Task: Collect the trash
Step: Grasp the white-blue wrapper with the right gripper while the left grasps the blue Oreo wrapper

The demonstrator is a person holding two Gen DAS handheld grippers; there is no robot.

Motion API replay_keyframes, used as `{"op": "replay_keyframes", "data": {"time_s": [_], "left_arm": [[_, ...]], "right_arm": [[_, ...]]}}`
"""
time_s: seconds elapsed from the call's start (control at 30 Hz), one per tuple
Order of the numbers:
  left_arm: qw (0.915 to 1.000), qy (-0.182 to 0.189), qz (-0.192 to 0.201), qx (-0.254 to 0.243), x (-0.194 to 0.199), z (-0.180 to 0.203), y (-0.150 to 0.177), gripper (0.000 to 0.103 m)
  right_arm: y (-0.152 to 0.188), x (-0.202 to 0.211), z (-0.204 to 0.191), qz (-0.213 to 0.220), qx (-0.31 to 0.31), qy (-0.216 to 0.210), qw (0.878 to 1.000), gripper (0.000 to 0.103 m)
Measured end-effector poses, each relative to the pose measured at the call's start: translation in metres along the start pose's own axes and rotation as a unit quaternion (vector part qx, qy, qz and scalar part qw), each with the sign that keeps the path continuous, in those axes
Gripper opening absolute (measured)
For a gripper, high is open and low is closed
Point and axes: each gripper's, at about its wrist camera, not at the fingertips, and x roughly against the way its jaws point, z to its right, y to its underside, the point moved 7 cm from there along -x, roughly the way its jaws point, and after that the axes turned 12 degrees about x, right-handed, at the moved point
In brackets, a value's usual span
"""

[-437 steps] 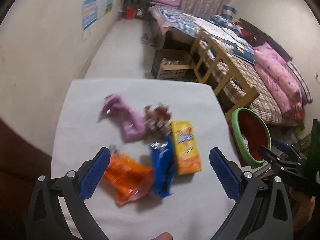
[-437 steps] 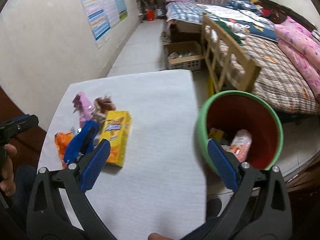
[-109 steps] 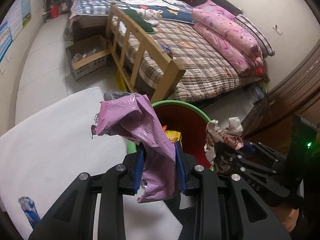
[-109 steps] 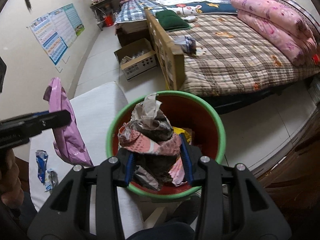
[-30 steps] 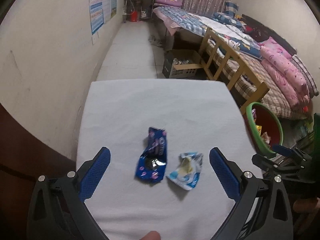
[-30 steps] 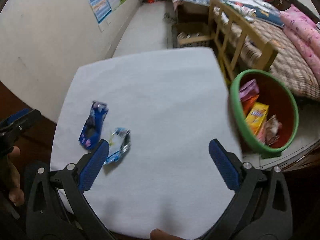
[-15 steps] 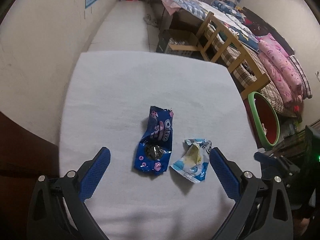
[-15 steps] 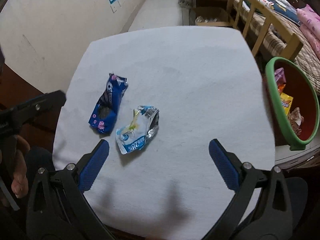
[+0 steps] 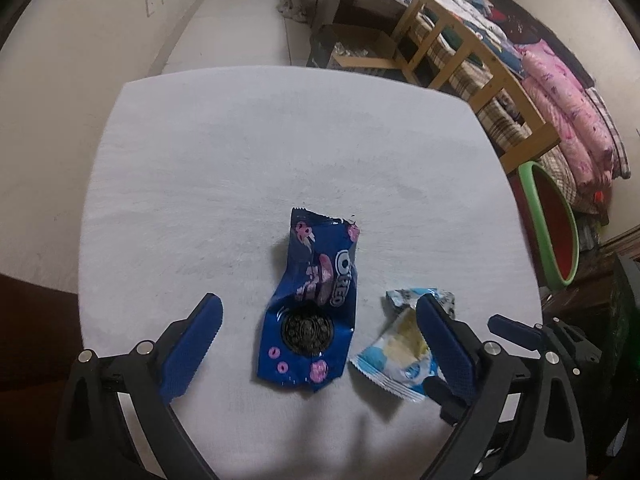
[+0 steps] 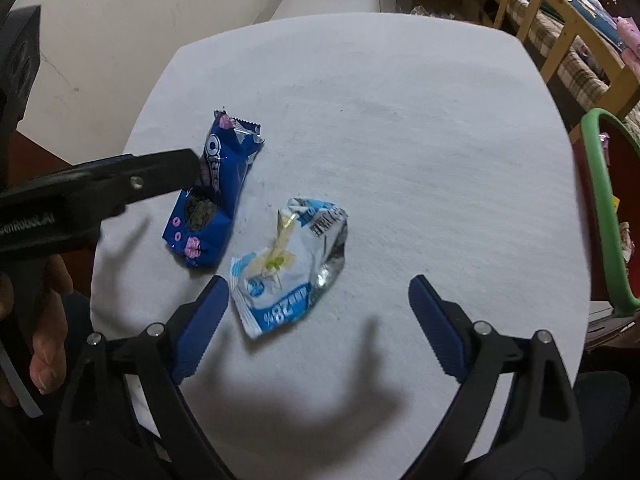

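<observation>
Reading "OREO", the blue wrapper lies between the wide left tool; the closing right tool straddles the "28%" wrapper, untouched.

Two wrappers side-by-side (on table)

Dim, warm indoor light falls from overhead, leaving the white worktop greyish and grainy. Soft dark shadows of the gripper frames spread across its near edge in both views. Fisheye bending is strong: the worktop's edges bow outward, the bed rail curves, and black vignette fills the corners. The Oreo wrapper reads sharp; foil on the pale wrapper catches small glints. The far floor looks brighter and slightly soft.
</observation>
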Motion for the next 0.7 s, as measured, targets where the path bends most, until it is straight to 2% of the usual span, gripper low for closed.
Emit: {"op": "replay_keyframes", "data": {"time_s": [0.23, 0.33, 0.5, 0.53, 0.6, 0.7], "left_arm": [[0.9995, -0.015, -0.027, -0.010, -0.031, -0.003, -0.008, 0.082], [0.9992, -0.018, -0.033, -0.008, -0.039, -0.003, -0.010, 0.074], [0.9987, -0.018, -0.047, -0.008, -0.050, -0.003, -0.007, 0.043], [0.9986, -0.018, -0.048, -0.011, -0.051, -0.003, -0.005, 0.041], [0.9985, -0.024, -0.046, -0.016, -0.050, -0.004, -0.002, 0.038], [0.9986, -0.025, -0.043, -0.017, -0.049, -0.004, -0.002, 0.031]], "right_arm": [[-0.008, -0.022, 0.001, -0.015, -0.007, 0.000, 1.000, 0.077], [-0.010, -0.029, 0.001, -0.020, -0.005, -0.001, 1.000, 0.071], [-0.011, -0.036, -0.002, -0.023, 0.008, 0.002, 1.000, 0.051], [-0.011, -0.035, -0.001, -0.022, 0.010, 0.006, 1.000, 0.046], [-0.011, -0.034, 0.001, -0.022, 0.008, 0.006, 1.000, 0.043], [-0.009, -0.032, 0.003, -0.018, 0.006, -0.001, 1.000, 0.030]]}}
